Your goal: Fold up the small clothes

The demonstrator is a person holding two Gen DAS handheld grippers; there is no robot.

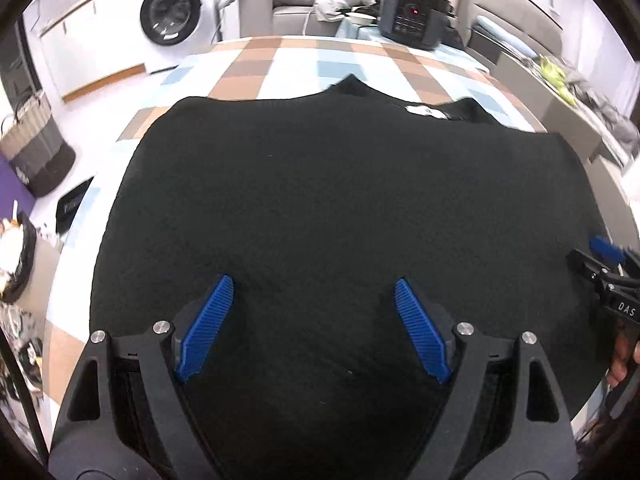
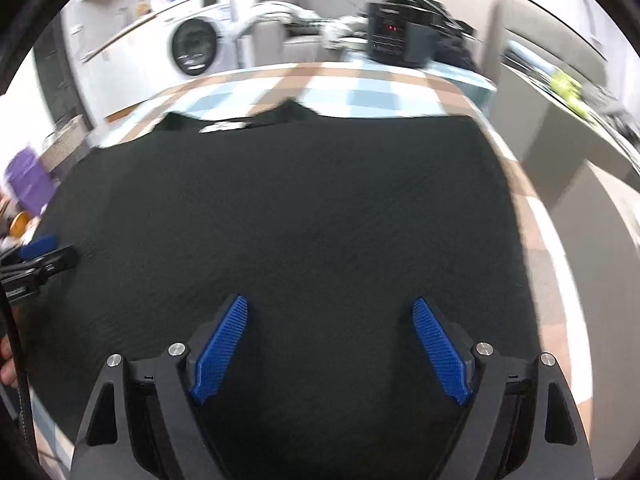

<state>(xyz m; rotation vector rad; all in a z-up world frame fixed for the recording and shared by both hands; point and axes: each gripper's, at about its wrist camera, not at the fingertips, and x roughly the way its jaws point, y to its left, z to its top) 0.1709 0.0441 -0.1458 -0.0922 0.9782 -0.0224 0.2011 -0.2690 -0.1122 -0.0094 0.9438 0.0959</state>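
Note:
A black garment [image 1: 320,200] lies spread flat on a checked tablecloth [image 1: 280,64], with a white label [image 1: 424,111] near its far edge. My left gripper [image 1: 314,284] hovers over the garment's near part, blue pads wide apart with nothing between them. The right gripper's tip [image 1: 606,250] shows at the right edge of the left wrist view. In the right wrist view the same garment [image 2: 300,208] fills the frame and my right gripper [image 2: 328,308] stands open above it, holding nothing. The left gripper's tip [image 2: 40,246] pokes in at the left there.
A black appliance [image 1: 412,20] with red lights stands at the table's far end beside a bowl [image 1: 362,18]. A washing machine [image 1: 172,12] and a sofa with clothes sit behind. A laundry basket [image 1: 32,148] is on the floor at left. A cluttered counter [image 1: 580,92] runs along the right.

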